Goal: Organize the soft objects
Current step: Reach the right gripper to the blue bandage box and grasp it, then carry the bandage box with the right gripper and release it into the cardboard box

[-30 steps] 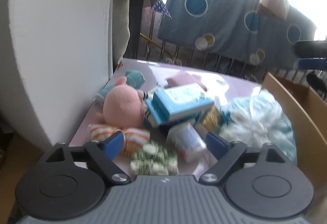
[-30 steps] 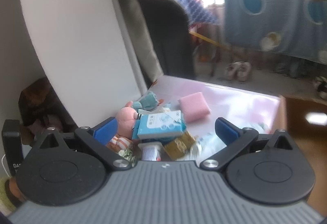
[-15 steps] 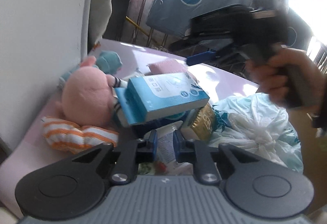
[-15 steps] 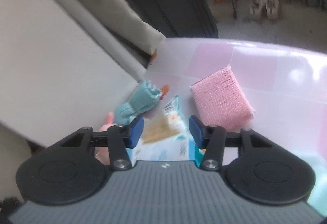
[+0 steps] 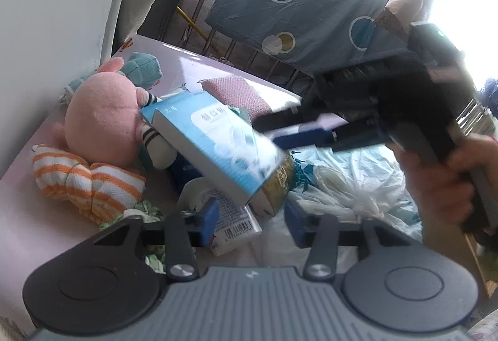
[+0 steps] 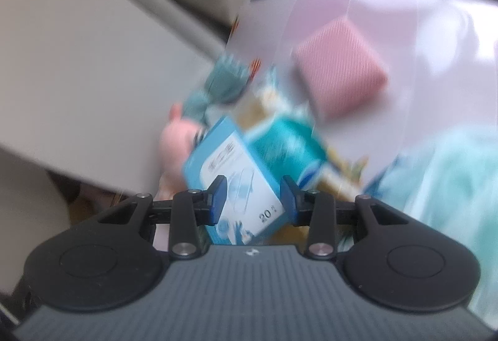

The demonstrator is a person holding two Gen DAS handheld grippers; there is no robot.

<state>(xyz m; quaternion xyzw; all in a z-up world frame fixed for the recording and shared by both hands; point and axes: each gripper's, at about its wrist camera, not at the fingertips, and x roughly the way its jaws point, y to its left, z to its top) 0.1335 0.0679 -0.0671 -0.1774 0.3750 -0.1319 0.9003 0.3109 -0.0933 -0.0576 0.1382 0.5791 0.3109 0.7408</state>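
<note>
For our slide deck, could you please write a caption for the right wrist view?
Right gripper closing around a light blue box, atop clutter beside a pink sponge.

One pink plush toy (image 5: 102, 120), one blue box (image 5: 214, 144), one pink sponge (image 5: 239, 92).

a: we see a round pink plush toy (image 5: 102, 120) lying by the white wall, an orange-and-white striped cloth roll (image 5: 87, 182) just in front of it.

b: and we find a tilted light-blue tissue box (image 5: 218, 148) leaning over the pile, a pink knitted square pad (image 5: 239, 95) flat behind it.
</note>
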